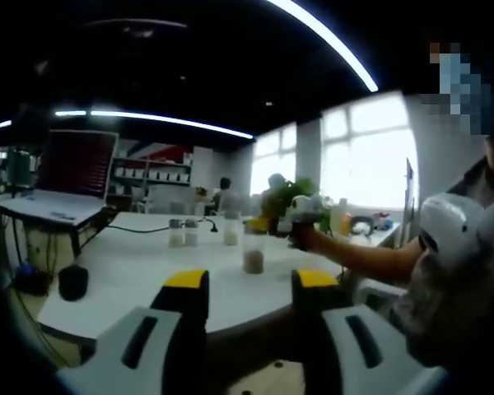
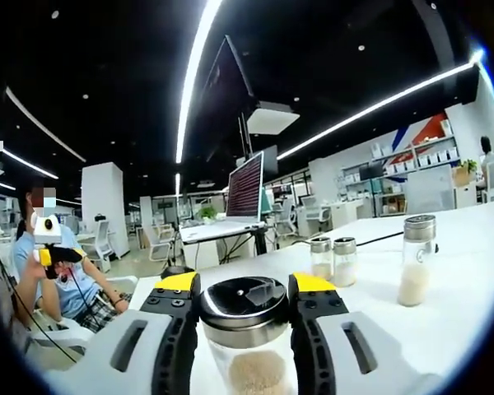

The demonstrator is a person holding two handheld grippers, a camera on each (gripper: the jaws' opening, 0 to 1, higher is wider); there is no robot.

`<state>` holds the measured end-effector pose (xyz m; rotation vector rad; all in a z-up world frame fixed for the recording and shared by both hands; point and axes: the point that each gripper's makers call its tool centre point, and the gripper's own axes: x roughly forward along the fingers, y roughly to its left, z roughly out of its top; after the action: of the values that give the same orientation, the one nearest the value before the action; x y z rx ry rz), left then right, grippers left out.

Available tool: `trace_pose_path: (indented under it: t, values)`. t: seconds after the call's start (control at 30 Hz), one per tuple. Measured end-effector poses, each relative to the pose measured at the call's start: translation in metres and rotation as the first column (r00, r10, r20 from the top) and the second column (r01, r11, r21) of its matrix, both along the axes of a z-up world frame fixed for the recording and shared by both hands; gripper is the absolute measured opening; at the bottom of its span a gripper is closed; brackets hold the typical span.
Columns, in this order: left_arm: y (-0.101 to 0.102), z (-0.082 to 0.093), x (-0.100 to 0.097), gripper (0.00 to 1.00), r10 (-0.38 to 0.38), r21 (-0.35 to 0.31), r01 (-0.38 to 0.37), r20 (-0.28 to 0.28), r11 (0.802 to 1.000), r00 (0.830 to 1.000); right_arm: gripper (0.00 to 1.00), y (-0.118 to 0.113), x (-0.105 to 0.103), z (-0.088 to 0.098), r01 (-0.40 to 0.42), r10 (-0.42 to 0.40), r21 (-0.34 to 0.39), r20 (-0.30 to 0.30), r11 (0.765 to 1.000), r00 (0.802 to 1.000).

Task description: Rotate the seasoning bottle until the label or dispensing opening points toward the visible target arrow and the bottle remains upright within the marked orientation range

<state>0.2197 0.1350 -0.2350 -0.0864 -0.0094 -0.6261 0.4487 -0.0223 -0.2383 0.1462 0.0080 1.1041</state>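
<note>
Right hand-held gripper (image 2: 243,298): jaws bracket the seasoning bottle (image 2: 245,329) at its metal cap, close on both sides; contact looks likely, squeeze not confirmed.
Left hand-held gripper (image 1: 247,284): jaws apart, nothing between them, held back at the tabletop (image 1: 140,263) edge.
Bottle location: upright on the white tabletop, right up against the right gripper's camera; in the left gripper view it stands mid-tabletop with the right gripper at it.
Contents: pale granules, bottom portion only.
Handling: probably light, rigid clear body, smooth and slippery; cap is stiff metal.
Grip point: body just below the cap gives better purchase for twisting.
Neighbours: two small shakers (image 2: 332,257) and a taller one (image 2: 415,262), well apart.
Target arrow: not visible.
</note>
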Motion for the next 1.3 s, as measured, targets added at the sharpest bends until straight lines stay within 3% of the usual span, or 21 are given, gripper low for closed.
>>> trace_pose_path:
  t: [0.3, 0.47, 0.7, 0.77, 0.87, 0.93, 1.07, 1.2, 1.3]
  values:
    - [0.0, 0.001, 0.0, 0.42, 0.0, -0.003, 0.0, -0.002, 1.0, 1.0, 0.42, 0.005, -0.003, -0.001, -0.111, 0.111, -0.034, -0.004, 0.993, 0.994]
    - [-0.003, 0.002, 0.0, 0.42, -0.01, -0.006, 0.01, -0.003, 1.0, 1.0, 0.42, 0.007, -0.005, -0.003, -0.198, 0.197, -0.029, -0.015, 0.98, 0.98]
    - [-0.005, 0.003, 0.0, 0.42, -0.016, 0.001, 0.016, -0.004, 1.0, 1.0, 0.43, 0.01, -0.014, -0.003, -0.222, 0.222, -0.025, -0.007, 0.975, 0.975]
    - [-0.005, 0.002, 0.001, 0.42, -0.017, 0.005, 0.017, -0.008, 1.0, 1.0, 0.43, 0.011, -0.019, -0.002, -0.267, 0.267, -0.015, -0.001, 0.964, 0.964]
    - [-0.004, 0.001, 0.0, 0.42, -0.019, 0.019, 0.019, -0.01, 1.0, 1.0, 0.49, 0.006, -0.022, 0.007, -0.241, 0.241, 0.018, 0.026, 0.97, 0.97]
    - [-0.003, 0.001, 0.001, 0.42, -0.018, 0.017, 0.018, -0.009, 1.0, 1.0, 0.47, 0.001, -0.028, 0.019, -0.241, 0.238, 0.041, 0.076, 0.97, 0.968]
    - [-0.003, -0.004, 0.005, 0.42, -0.014, 0.001, 0.014, -0.019, 1.0, 1.0, 0.61, -0.009, -0.035, 0.028, -0.204, 0.2, 0.049, 0.079, 0.978, 0.977]
    - [-0.005, -0.007, 0.005, 0.42, -0.018, 0.005, 0.018, -0.028, 1.0, 0.999, 0.61, -0.023, -0.043, 0.036, -0.163, 0.154, 0.102, 0.085, 0.981, 0.984]
    - [-0.007, -0.007, 0.006, 0.42, -0.022, -0.001, 0.022, -0.027, 1.0, 0.999, 0.59, -0.037, -0.046, 0.044, -0.08, 0.064, 0.107, 0.144, 0.991, 0.987]
